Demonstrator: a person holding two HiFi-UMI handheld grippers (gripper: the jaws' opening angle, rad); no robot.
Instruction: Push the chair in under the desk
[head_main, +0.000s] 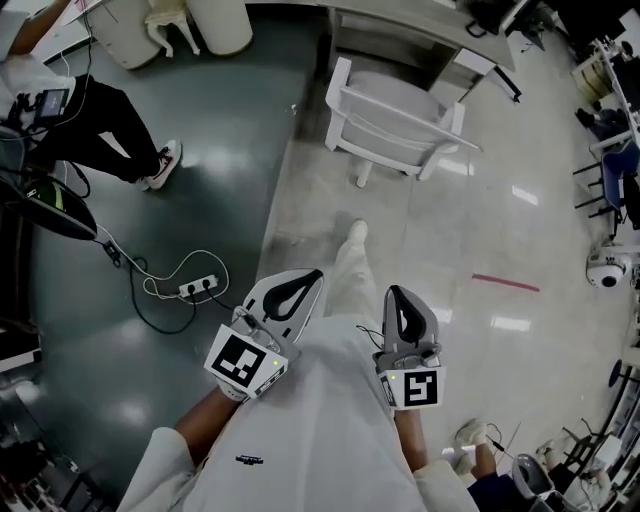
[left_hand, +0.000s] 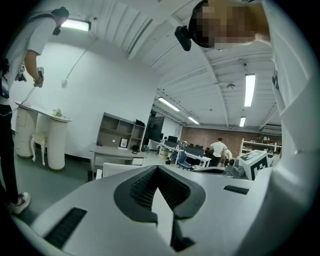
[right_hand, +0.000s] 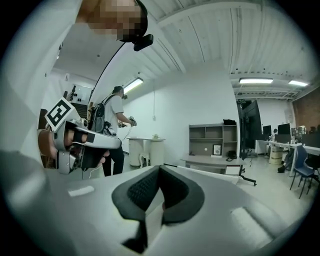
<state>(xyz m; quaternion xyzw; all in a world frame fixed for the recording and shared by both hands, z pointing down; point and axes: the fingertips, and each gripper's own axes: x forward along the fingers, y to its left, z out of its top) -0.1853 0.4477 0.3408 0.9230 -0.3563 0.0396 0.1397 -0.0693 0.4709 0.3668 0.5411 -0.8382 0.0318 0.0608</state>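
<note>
The white chair (head_main: 392, 122) stands out on the pale floor, a little in front of the grey desk (head_main: 420, 22) at the top of the head view. Both grippers are held close to my body, well short of the chair, pointing toward it. My left gripper (head_main: 316, 275) is shut with nothing between its jaws, and my right gripper (head_main: 393, 292) is shut and empty too. In the left gripper view the shut left gripper (left_hand: 157, 168) points at the chair (left_hand: 116, 170) and desk (left_hand: 114, 150). Past the shut right gripper (right_hand: 160, 168) lie the chair (right_hand: 215, 174) and desk (right_hand: 206, 161).
A person in black trousers (head_main: 108, 122) stands at the left on the dark floor. A power strip with cables (head_main: 197, 287) lies near my left side. A white pedestal table (head_main: 218, 22) stands at the back left. A red line (head_main: 505, 283) marks the floor at right.
</note>
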